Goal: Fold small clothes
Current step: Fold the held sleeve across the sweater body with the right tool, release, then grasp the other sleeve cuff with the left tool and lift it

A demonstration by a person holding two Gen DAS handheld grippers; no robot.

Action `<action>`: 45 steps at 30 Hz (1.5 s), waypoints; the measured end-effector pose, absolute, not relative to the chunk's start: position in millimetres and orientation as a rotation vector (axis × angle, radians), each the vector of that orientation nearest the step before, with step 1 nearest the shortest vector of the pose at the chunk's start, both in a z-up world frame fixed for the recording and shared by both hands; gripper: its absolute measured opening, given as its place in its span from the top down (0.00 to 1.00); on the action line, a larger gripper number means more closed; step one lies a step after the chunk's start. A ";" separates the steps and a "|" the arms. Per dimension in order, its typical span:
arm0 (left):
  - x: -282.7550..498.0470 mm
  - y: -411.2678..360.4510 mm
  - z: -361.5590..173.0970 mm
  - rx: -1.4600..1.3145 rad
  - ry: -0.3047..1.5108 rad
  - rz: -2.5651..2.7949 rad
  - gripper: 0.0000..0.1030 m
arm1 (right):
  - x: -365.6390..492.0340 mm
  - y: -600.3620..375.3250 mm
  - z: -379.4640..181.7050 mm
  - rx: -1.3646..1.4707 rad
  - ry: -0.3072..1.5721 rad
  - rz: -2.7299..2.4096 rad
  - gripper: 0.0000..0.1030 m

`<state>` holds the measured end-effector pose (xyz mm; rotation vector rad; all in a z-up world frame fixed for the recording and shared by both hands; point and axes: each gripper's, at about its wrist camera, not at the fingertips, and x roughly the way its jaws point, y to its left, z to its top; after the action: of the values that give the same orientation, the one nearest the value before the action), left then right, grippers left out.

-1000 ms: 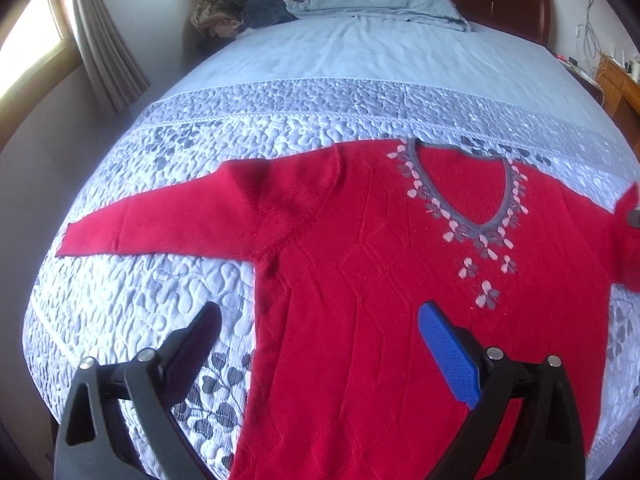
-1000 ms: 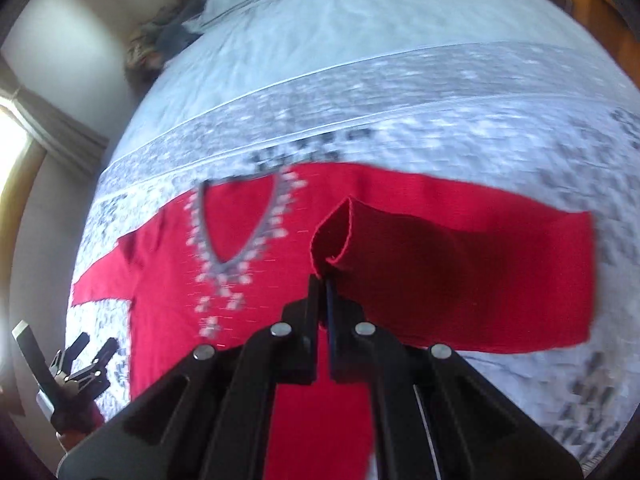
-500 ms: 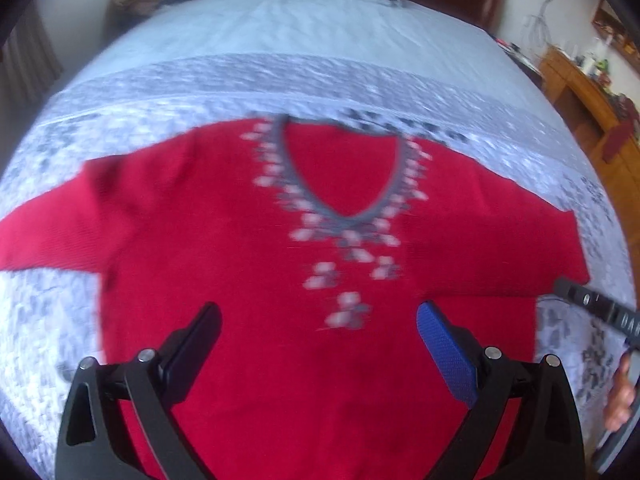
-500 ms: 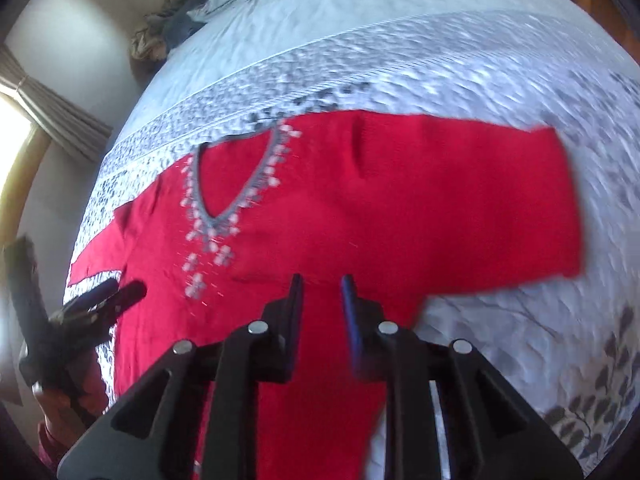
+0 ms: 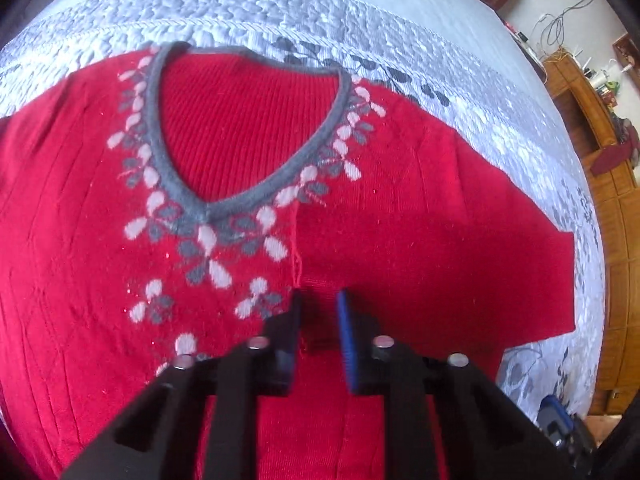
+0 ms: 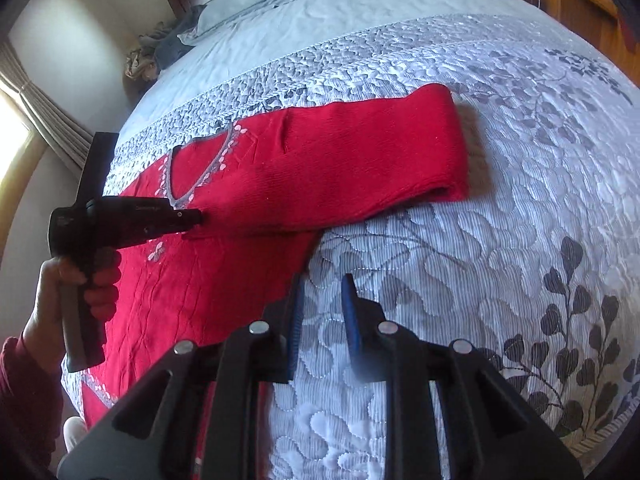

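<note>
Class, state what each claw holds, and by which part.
Left claw pinches the red sweater by the cuff of its folded-in sleeve. Right claw, jaws just opened, holds nothing.

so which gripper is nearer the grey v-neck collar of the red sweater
Left. The left gripper is over the sweater's chest just below the collar. The right gripper is off the red sweater's side edge, over the quilt.

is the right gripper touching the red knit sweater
Apart: the right wrist view shows the right gripper open over bare quilt, beside the red knit sweater.
</note>
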<state>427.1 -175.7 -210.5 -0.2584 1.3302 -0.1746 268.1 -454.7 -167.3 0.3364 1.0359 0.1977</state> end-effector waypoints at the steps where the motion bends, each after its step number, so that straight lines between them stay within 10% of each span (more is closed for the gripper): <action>1: 427.5 -173.5 -207.5 -0.260 1.318 -0.177 0.98 | 268.7 -454.2 -167.7 0.341 1.034 0.194 0.81; 16: 434.3 -44.4 -84.1 -0.277 0.930 -0.076 0.98 | 280.1 -447.1 -147.2 0.349 1.018 0.190 0.81; 38: 441.6 44.1 -210.3 -0.292 1.133 0.102 0.91 | 392.8 -419.7 -218.8 0.383 1.271 0.143 0.93; 45: 397.9 96.8 -157.9 -0.323 1.065 0.081 0.22 | 370.4 -390.3 -169.8 0.237 1.184 0.137 0.65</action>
<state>397.9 96.8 -157.9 -0.3227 1.0646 0.0810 370.4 -390.3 -169.8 0.2373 1.1843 0.1369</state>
